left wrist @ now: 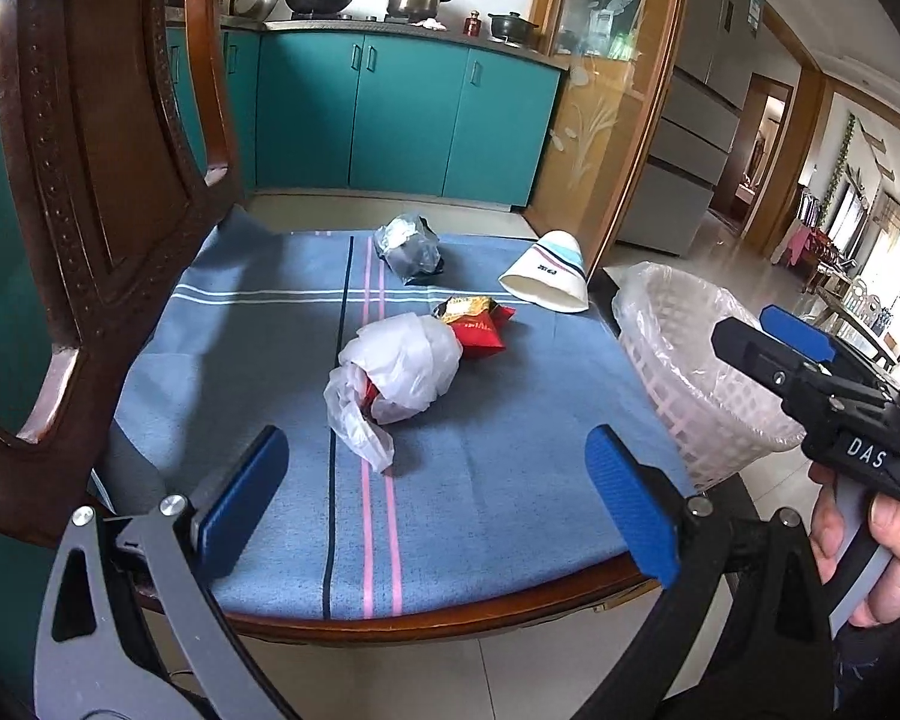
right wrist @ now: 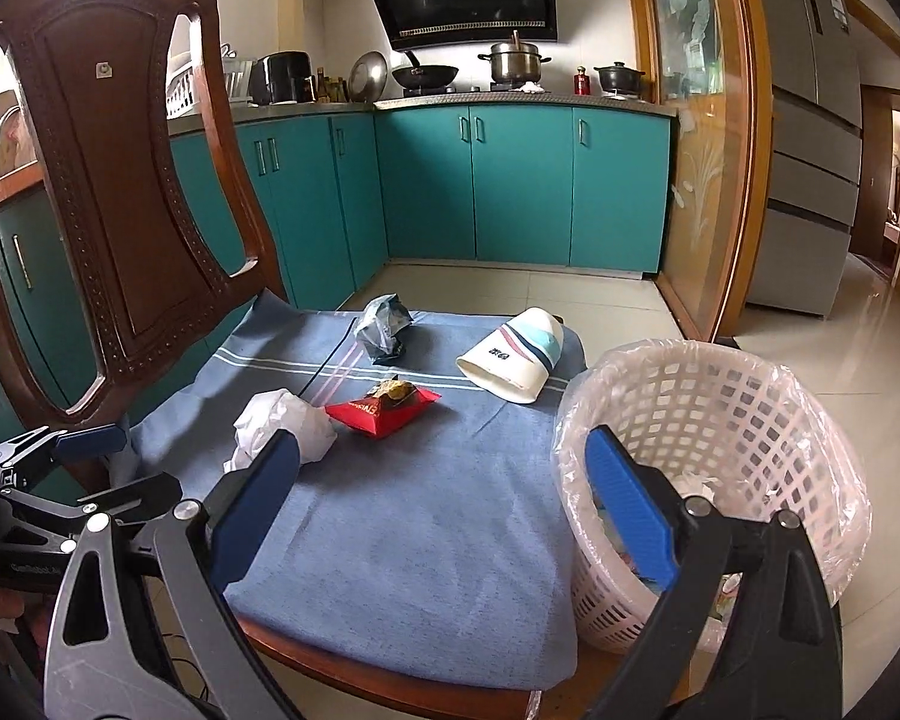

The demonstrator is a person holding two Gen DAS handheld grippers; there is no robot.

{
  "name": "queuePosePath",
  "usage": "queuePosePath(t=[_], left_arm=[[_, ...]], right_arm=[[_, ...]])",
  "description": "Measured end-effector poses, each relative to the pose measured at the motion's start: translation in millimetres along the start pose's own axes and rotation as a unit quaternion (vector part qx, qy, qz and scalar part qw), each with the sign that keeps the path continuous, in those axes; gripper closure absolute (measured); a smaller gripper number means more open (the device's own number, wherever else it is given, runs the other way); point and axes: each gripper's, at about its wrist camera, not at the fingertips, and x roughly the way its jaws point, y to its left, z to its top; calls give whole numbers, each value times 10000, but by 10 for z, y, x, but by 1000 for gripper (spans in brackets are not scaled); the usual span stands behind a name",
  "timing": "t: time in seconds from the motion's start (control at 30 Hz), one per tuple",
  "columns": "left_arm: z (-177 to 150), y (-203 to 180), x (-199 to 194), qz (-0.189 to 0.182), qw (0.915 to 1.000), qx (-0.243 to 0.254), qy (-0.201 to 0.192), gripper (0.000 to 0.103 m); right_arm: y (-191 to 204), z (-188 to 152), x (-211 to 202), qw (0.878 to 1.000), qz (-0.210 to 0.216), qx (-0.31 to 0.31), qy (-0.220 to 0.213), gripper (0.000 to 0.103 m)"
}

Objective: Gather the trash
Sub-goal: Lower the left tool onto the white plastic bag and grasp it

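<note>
Four scraps are lying on the cloth (right wrist: 426, 516) at frame centre beside the basket (right wrist: 750, 420) at lower right: cup (right wrist: 513, 360), white bag (right wrist: 282, 426), grey wrapper (right wrist: 384, 327), red packet (right wrist: 384, 411). Left gripper (left wrist: 438, 510) and right gripper (right wrist: 444, 504) are hovering low, jaws spread wide, holding nothing.

A: Chair (right wrist: 120, 192): carved wood, glossy varnish. Seat cloth (right wrist: 426, 498): matt woven fabric.

B: Basket (right wrist: 744, 420): white plastic lattice, lined with thin film. Red wrapper (right wrist: 378, 411): glossy.
</note>
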Motion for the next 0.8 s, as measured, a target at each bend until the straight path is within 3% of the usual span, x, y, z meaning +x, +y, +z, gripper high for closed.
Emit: queuePosePath(t=[0.3,0.63,0.7,0.73,0.77,0.8], left_arm=[[-7,-42,147,80,9999,90,105,4],[256,11,832,168,9987,134,456,5],[291,40,1008,145,9979,92,623,11],[286,56,1088,120,9971,82,743,23],[260,85,1184,77,9958,47,916,43],[222,121,1244,83,9947,0,1029,57]], right_arm=[[-12,1,-16,10000,17,45,-12,9],[-6,21,53,9997,89,221,105,9],[5,29,62,9995,140,270,118,9],[15,30,77,9994,144,277,138,9],[23,28,101,9993,152,293,163,9],[23,25,120,9992,162,311,183,9]])
